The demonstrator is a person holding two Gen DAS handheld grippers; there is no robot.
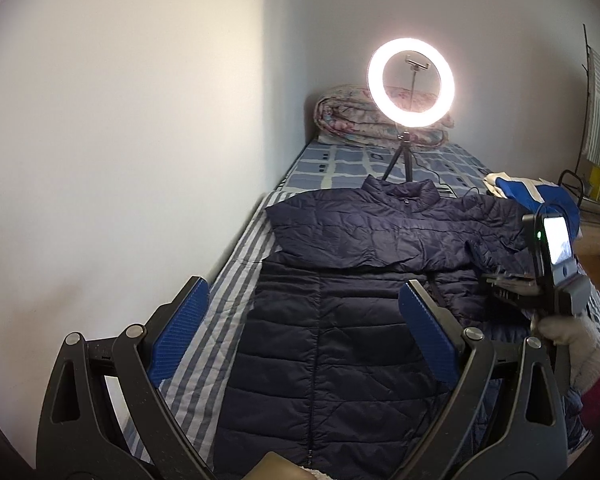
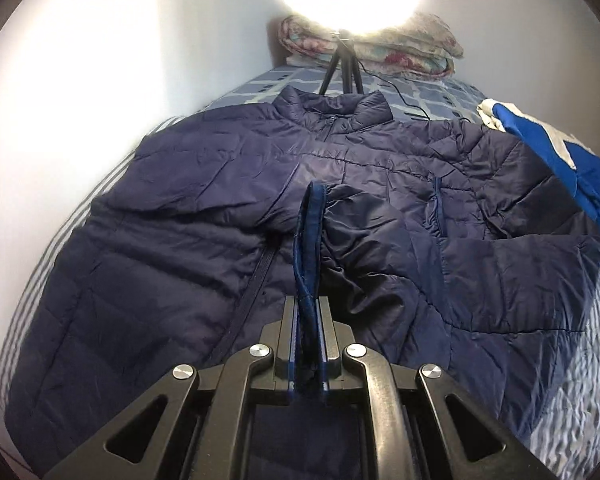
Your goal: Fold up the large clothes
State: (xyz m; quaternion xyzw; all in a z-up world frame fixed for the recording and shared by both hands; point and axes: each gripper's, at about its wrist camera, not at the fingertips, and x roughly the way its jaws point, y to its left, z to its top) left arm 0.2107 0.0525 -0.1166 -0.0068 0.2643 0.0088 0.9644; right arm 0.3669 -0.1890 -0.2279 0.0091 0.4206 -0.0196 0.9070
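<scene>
White walls met in a corner behind a bed (image 1: 236,280) covered in a striped sheet, with a blue checked sheet farther back. On the bed lay a navy puffer jacket (image 1: 340,340), front up, its collar toward the far end and its zipper running down the middle. One sleeve was folded flat across the chest.

At the left, the left tongs (image 1: 302,328) hovered over the jacket's lower half with their blue pads spread wide apart and nothing between them; the jacket's body lay below and ahead of them.

Farther right, the right tongs (image 2: 309,334) were pressed together on the cuff (image 2: 310,240) of the other sleeve, which rose from the jacket's front and draped back down to the right. A gloved hand (image 1: 568,344) held the right tongs' handle.

Beyond the collar stood a lit ring light (image 1: 411,82) on a tripod, with a rolled floral quilt (image 1: 340,120) behind it. A blue and white garment (image 2: 560,152) lay at the jacket's right edge.
</scene>
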